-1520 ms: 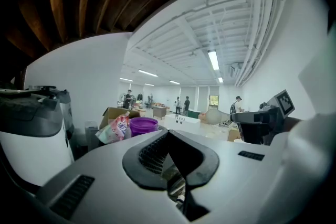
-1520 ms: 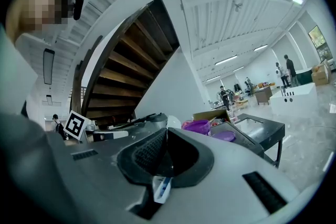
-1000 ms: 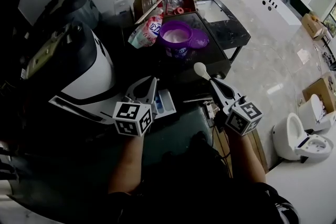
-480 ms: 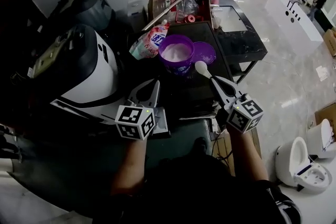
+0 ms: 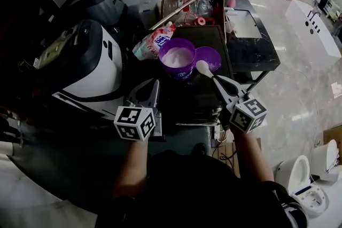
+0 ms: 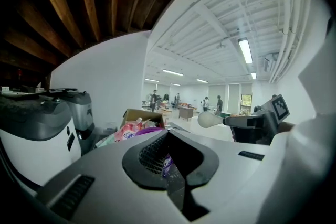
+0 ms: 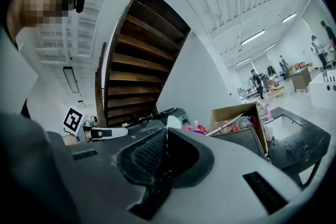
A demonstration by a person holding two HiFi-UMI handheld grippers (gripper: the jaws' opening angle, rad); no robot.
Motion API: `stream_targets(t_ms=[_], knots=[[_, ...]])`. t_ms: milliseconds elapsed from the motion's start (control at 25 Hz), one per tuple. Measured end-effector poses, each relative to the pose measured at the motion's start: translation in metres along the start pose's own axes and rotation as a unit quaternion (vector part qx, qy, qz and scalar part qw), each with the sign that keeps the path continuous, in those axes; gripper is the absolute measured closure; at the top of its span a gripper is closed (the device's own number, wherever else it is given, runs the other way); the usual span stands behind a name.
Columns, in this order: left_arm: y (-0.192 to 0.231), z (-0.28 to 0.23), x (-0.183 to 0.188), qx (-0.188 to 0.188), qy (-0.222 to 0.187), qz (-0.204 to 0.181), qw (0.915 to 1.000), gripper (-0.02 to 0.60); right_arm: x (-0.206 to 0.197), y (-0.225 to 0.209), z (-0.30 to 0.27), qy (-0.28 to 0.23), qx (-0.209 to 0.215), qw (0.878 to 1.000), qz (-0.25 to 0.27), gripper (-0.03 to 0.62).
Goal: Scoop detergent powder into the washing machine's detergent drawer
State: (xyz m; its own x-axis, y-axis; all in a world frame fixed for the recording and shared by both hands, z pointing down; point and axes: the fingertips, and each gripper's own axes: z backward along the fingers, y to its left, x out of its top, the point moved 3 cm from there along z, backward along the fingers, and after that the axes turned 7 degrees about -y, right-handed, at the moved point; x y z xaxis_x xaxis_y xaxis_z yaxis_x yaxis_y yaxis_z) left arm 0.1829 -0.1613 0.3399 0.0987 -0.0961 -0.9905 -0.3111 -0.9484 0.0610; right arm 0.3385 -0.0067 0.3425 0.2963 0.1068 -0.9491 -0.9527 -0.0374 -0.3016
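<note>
Right tool [image 5: 216, 78] pinches a white scoop [image 5: 203, 67] at the purple tub's [image 5: 178, 59] 4 o'clock. Left tool [image 5: 156, 83] pressed together, empty.

We see a dark table [image 5: 184, 94] bearing an open purple tub [image 5: 178, 57] of white powder. Just right of the tub lies a purple lid [image 5: 208, 57]; at its left, a printed pouch [image 5: 152, 42]; behind it, a cardboard box [image 5: 192, 0].

The left gripper [image 5: 149, 88] and the right gripper [image 5: 219, 80] had pale grey moulded jaws lined with dark ribbed pads [image 6: 151, 153]. Each carried a white cube [image 5: 134, 123] printed with black square markers. The person wore a dark top [image 5: 181, 184] that left the forearms bare.
</note>
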Motion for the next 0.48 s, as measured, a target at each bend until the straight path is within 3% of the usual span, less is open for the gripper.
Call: stream_targets(t_ms=[480], knots=[[0.032,0.005,0.000,-0.003,-0.028,0.019,0.9994,0.574,-0.005,0.011,-0.037,0.034,0.002,0.999,0.040,0.574]])
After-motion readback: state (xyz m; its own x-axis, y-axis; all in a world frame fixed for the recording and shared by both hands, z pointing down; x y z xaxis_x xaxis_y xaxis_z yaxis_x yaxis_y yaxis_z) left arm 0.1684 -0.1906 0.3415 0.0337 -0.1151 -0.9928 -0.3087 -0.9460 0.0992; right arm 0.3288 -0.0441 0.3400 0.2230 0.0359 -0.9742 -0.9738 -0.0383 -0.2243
